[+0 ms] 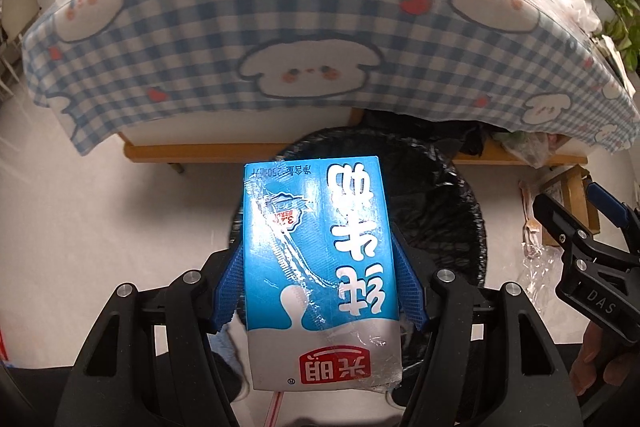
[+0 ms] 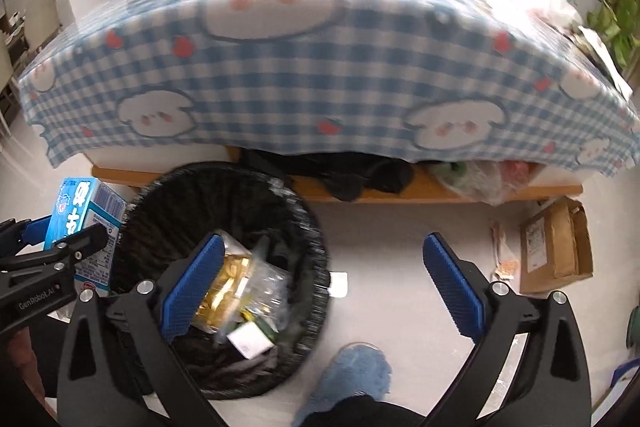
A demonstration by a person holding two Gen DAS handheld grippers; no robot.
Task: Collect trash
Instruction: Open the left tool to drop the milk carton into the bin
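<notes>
My left gripper (image 1: 320, 267) is shut on a blue and white milk carton (image 1: 320, 267) and holds it above the near rim of a round bin with a black liner (image 1: 448, 211). In the right wrist view the carton (image 2: 86, 223) and left gripper (image 2: 60, 247) show at the left, beside the bin (image 2: 224, 195). Gold and clear wrappers (image 2: 240, 291) lie in the bin. My right gripper (image 2: 324, 287) is open and empty above the bin's right rim and the floor. It also shows at the right of the left wrist view (image 1: 580, 227).
A low table with a blue checked cloth (image 2: 320, 75) stands behind the bin, with dark clothes and bags on its lower shelf (image 2: 360, 175). A cardboard box (image 2: 556, 247) and wrappers (image 2: 504, 259) lie on the floor at right. A blue slipper (image 2: 352, 375) is near the bin.
</notes>
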